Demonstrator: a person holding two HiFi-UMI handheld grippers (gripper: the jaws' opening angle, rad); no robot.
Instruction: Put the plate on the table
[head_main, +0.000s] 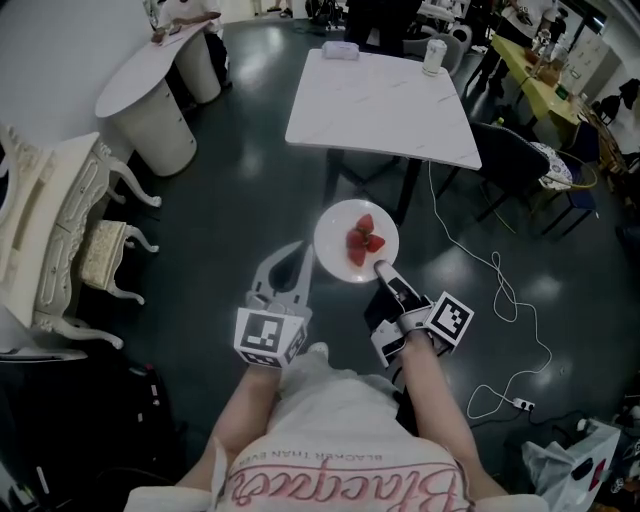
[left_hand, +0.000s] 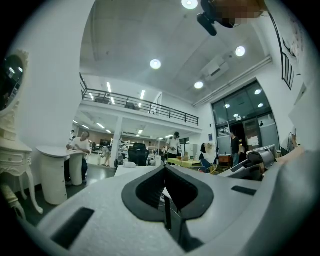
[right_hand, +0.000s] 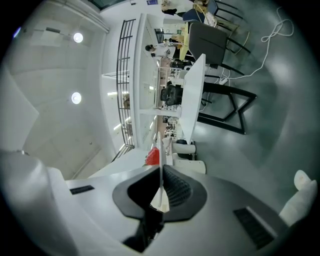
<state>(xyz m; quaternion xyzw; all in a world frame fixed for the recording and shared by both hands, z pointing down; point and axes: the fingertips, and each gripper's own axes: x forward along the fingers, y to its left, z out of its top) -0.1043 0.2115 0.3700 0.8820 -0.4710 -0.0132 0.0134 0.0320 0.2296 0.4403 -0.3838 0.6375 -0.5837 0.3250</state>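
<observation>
A white plate (head_main: 340, 235) with a few strawberries (head_main: 363, 240) hangs over the dark floor, short of the white square table (head_main: 380, 100). My right gripper (head_main: 381, 268) is shut on the plate's near rim. In the right gripper view the plate (right_hand: 160, 170) runs edge-on between the jaws of that gripper (right_hand: 160, 192), with a strawberry (right_hand: 152, 156) beside it and the table (right_hand: 194, 92) beyond. My left gripper (head_main: 297, 250) is just left of the plate, apart from it. Its jaws are shut with nothing held (left_hand: 165, 192).
On the table's far edge stand a cup (head_main: 434, 57) and a small white box (head_main: 340, 50). A round white counter (head_main: 150, 90) and ornate white furniture (head_main: 60, 220) are to the left. Dark chairs (head_main: 520, 160) and a white cable (head_main: 505, 290) on the floor are to the right.
</observation>
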